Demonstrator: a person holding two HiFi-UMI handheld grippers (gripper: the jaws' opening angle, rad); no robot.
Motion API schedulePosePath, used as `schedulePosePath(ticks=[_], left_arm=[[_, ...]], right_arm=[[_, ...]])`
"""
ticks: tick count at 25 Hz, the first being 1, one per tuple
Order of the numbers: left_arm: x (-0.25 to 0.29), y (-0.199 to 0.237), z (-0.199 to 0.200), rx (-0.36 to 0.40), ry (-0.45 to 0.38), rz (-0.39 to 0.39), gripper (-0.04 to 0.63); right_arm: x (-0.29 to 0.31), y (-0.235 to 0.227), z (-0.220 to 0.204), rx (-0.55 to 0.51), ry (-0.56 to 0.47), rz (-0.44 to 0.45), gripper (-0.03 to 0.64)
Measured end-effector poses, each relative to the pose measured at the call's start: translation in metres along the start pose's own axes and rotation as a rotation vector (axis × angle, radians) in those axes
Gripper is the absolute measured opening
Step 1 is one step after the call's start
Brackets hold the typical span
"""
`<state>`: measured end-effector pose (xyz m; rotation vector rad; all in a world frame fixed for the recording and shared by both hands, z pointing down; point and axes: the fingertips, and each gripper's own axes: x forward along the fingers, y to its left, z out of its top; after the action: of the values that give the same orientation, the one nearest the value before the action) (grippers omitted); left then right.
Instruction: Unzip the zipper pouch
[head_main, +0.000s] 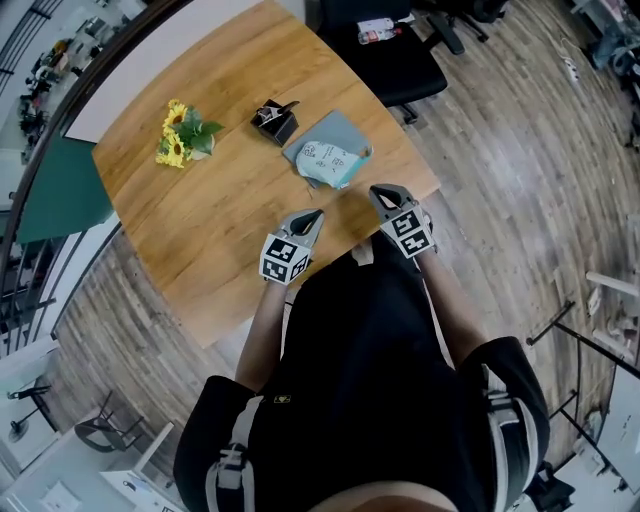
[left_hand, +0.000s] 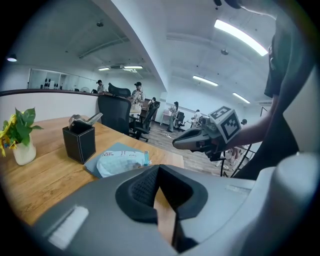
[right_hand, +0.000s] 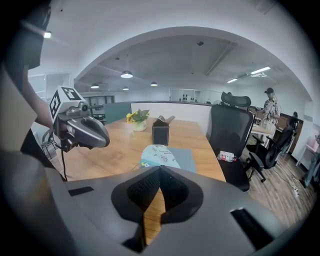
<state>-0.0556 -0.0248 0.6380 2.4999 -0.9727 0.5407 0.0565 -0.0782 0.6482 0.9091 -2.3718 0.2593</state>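
Observation:
The zipper pouch (head_main: 330, 162), pale with small prints and a teal edge, lies on a grey-blue mat (head_main: 340, 133) near the wooden table's right edge. It shows too in the left gripper view as the pouch (left_hand: 121, 162) and in the right gripper view as the pouch (right_hand: 158, 156). My left gripper (head_main: 316, 215) hovers shut and empty a little short of the pouch, to its left. My right gripper (head_main: 381, 191) is shut and empty, just right of the pouch's near end. Neither touches it.
A black leather holder (head_main: 274, 121) stands behind the pouch, and a small vase of yellow flowers (head_main: 181, 135) sits further left. The table (head_main: 200, 220) ends just right of the pouch; a black office chair (head_main: 395, 55) stands beyond.

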Motion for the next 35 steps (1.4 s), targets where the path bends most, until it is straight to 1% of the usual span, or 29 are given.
schedulePosePath(ticks=[5,11,14,17,24,28,35], left_arm=[[0.003,0.002,-0.001,-0.001,0.017,0.001,0.002],[0.011,0.01,-0.003,-0.046,0.024,0.011,0.006],[0.017,0.011,-0.004,-0.073,0.027,-0.001,0.042],[0.023,0.013,-0.003,-0.092,0.017,0.011,0.052],[0.042,0.017,-0.004,-0.161,0.023,0.017,0.078],[0.052,0.02,-0.008,-0.224,0.023,0.021,0.081],[0.06,0.036,-0.008,-0.323,-0.003,0.064,0.087]], right_arm=[[0.006,0.004,-0.003,0.004,0.007,0.022,0.003],[0.012,0.004,-0.007,0.002,0.03,0.05,0.003],[0.014,0.003,-0.007,-0.002,0.039,0.062,0.003],[0.015,0.002,-0.009,-0.003,0.05,0.072,0.003],[0.014,0.0,-0.016,-0.008,0.075,0.098,0.003],[0.014,-0.003,-0.019,-0.011,0.087,0.11,0.003],[0.011,-0.013,-0.025,-0.005,0.102,0.126,0.003]])
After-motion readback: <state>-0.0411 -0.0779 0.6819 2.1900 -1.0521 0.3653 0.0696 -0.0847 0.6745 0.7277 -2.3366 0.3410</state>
